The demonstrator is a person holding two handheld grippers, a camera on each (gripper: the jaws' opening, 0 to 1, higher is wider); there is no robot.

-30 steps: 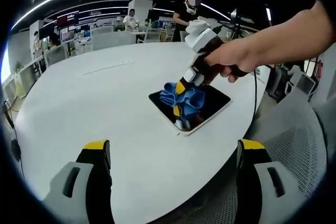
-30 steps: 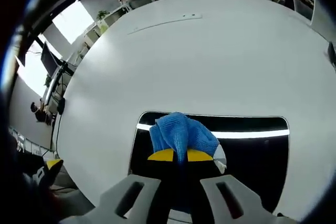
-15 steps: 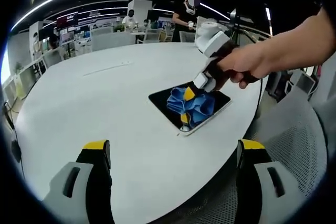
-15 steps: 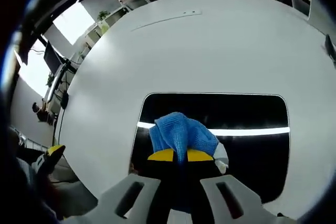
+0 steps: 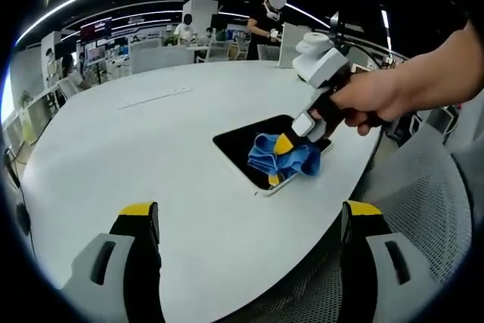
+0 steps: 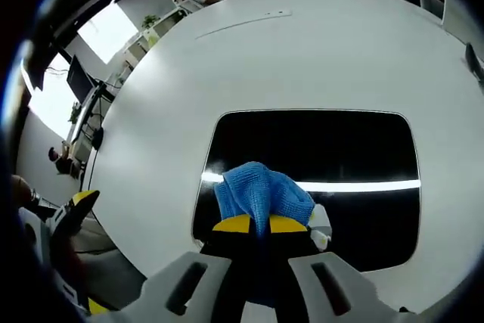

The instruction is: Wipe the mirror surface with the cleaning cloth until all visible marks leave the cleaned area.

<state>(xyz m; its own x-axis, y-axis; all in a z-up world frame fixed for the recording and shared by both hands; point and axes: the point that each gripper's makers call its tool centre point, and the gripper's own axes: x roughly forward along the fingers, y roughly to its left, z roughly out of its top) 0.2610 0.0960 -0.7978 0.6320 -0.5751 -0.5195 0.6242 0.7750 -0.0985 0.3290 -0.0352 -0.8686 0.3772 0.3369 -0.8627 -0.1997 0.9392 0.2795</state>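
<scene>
White round bench [image 5: 113,164] carries my dark rectangular mirror [image 6: 318,156], probably fragile. Right hand-held gripper [image 6: 261,225] clamps the soft blue cleaning cloth [image 6: 261,194]; left hand-held gripper [image 5: 246,225] is wide, idle.

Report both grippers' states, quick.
Left gripper: open, holding nothing, above the table.
Right gripper: shut on the blue cloth, pressing it on the mirror.
</scene>
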